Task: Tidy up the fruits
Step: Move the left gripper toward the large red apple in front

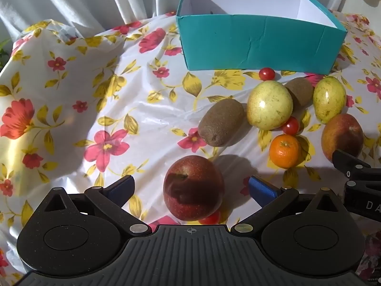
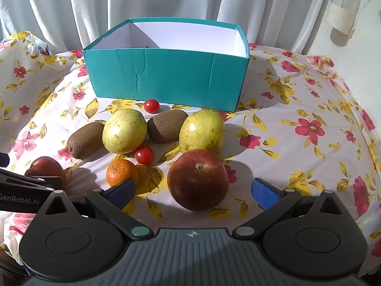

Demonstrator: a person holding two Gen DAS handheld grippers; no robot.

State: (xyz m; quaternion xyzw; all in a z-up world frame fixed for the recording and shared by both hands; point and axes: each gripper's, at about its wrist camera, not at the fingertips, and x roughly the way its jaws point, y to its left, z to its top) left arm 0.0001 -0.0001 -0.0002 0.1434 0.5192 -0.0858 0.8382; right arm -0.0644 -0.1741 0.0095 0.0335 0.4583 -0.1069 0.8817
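My left tongs [image 1: 190,187] gape wide around the left apple [image 1: 193,188], pads clear of it. Beyond lie a kiwi [image 2: 85,139], a pear [image 2: 124,130], a mandarin [image 2: 121,172], a second kiwi [image 2: 166,125] and a second pear [image 2: 202,131] on the desk [image 2: 297,157], before the teal box [image 2: 166,78]. My right tongs [image 2: 193,190] stand equally wide around the right apple [image 2: 198,178], not touching.
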